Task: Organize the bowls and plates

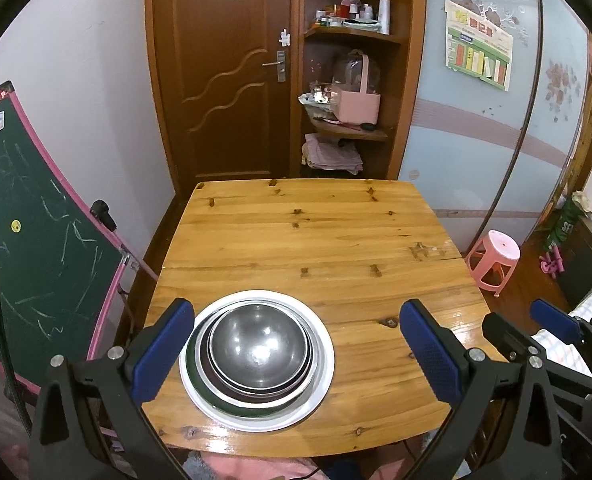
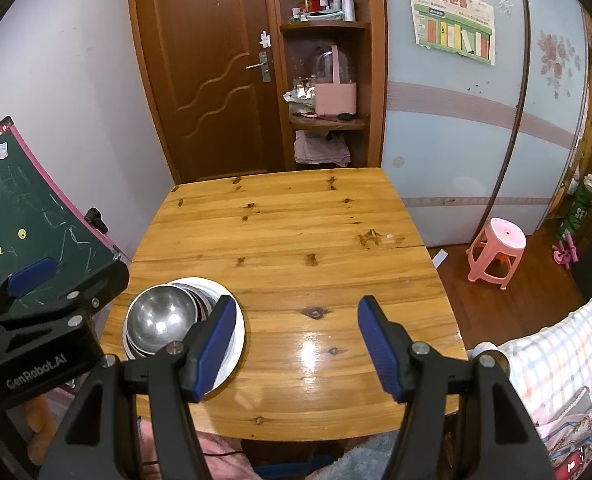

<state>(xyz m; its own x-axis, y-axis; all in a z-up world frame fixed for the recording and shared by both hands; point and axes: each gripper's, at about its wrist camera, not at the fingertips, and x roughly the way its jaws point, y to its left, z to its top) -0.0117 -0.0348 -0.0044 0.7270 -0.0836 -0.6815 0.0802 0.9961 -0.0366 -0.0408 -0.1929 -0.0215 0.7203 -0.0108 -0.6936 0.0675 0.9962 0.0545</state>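
Observation:
A stack of dishes sits near the front left of the wooden table [image 1: 315, 232]. A white plate [image 1: 323, 360] is at the bottom, darker plates lie on it, and a steel bowl [image 1: 258, 346] is on top. My left gripper [image 1: 296, 340] is open and empty, its fingers wide on either side of the stack, above it. My right gripper [image 2: 294, 340] is open and empty over bare table to the right of the stack; its left finger [image 2: 216, 344] overlaps the white plate [image 2: 236, 344] in view. The steel bowl also shows in the right wrist view [image 2: 160, 318].
A green chalkboard [image 1: 28, 248] leans left of the table. A pink stool [image 2: 495, 252] stands on the floor to the right. A wooden door [image 1: 224, 80] and a shelf unit [image 1: 347, 80] are beyond the table's far edge. A checked bed cover [image 2: 555, 360] lies at right.

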